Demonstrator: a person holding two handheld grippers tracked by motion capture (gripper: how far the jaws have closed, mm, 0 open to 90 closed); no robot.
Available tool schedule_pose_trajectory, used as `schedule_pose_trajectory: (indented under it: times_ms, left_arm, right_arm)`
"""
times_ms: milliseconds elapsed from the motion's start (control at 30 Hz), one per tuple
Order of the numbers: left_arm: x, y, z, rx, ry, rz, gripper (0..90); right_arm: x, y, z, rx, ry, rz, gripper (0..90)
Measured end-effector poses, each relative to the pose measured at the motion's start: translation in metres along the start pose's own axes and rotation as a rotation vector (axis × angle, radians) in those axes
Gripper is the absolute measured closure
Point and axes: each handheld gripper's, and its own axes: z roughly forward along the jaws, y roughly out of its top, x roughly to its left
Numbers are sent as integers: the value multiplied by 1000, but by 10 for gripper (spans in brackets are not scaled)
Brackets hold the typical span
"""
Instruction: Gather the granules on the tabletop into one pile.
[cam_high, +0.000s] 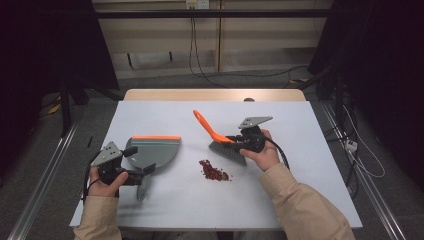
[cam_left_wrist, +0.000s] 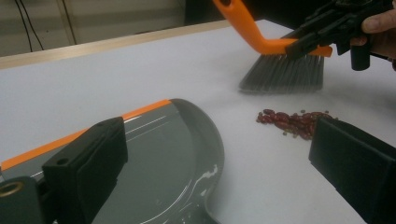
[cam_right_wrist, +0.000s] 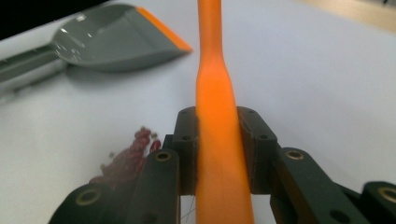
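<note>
The big white table (cam_high: 300, 165) has lots of bare room, so the worst slip would be beans flying far across it, or off the edge. A hard, fast push of the brush (cam_high: 227, 148) could do that. The little red beans (cam_high: 214, 171) look round and smooth, so I think they would roll easily.

The grey dustpan (cam_high: 152, 150) lies flat on the table to the left of the beans, with a gap between them. Its orange lip (cam_high: 156, 137) faces the far side of the table, not toward the beans. I think a sweep straight to the left would hit the pan's curved side and the beans would pile up or slip around it. The pan may need turning first. There is nothing in the pan; its inside is bare and shiny.

The left gripper (cam_high: 145, 171) is at the pan's handle. Its jaws look spread apart in the left gripper view, and I cannot tell if they are pinching the handle. If they are loose, the pan could slide away when the brush bumps it.

The right gripper (cam_right_wrist: 218, 149) is clamped tight on the brush's orange handle. The bristles sit just behind the beans, near them but not touching.
</note>
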Motion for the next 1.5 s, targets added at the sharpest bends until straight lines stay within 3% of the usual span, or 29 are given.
schedule_pose_trajectory:
  times_ms: [100,200,300,533,600,933,1500]
  left_arm:
    - [0,0,0,0,2,-2,43]
    - [1,0,0,3,3,-1,43]
    - [2,0,-1,0,7,-5,43]
    - [3,-1,-1,1,6,-7,43]
    - [4,-1,-1,1,7,-8,43]
    - [3,-1,-1,2,9,-8,43]
    - [3,-1,-2,-1,7,-8,43]
  right_arm:
    - [-2,4,4,-43,22,-33,714]
    - [-1,9,12,-49,42,-96,713]
    - [1,13,21,-50,70,-126,713]
    - [9,16,43,-1,117,-246,712]
    - [12,16,46,-4,146,-261,712]
    - [25,13,39,57,259,-373,704]
    - [35,3,21,74,304,-387,704]
